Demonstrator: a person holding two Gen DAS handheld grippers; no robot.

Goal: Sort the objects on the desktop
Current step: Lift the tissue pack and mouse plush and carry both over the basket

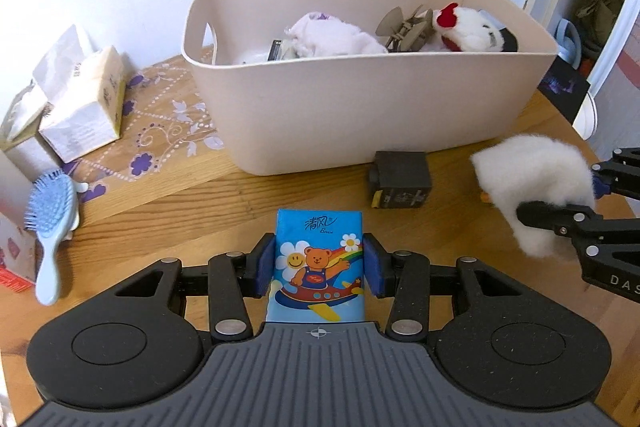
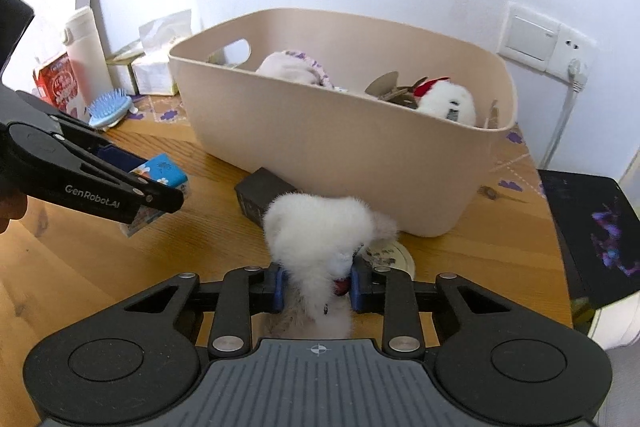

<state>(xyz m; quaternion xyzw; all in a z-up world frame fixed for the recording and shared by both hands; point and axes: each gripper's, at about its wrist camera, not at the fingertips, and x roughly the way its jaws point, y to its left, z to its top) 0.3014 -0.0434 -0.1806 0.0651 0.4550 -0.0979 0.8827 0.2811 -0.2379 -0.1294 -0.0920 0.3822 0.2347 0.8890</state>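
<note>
My left gripper (image 1: 319, 265) is shut on a blue tissue pack (image 1: 318, 259) printed with a cartoon bear, held just above the wooden table. The right wrist view shows that same tissue pack (image 2: 162, 173) in the left gripper (image 2: 160, 195) at the left. My right gripper (image 2: 318, 285) is shut on a white fluffy plush toy (image 2: 320, 231), and that plush toy (image 1: 532, 183) also appears at the right edge of the left wrist view. A beige storage bin (image 1: 360, 107) stands behind, holding plush toys and a wooden model. A small dark box (image 1: 402, 181) lies in front of the bin.
A blue hairbrush (image 1: 54, 223) and open tissue boxes (image 1: 84, 103) sit at the left. A white flask (image 2: 86, 55) and a red carton (image 2: 58, 85) stand by the wall. A round lid (image 2: 394, 255) lies under the plush. A dark card (image 2: 592, 235) hangs off the table's right edge.
</note>
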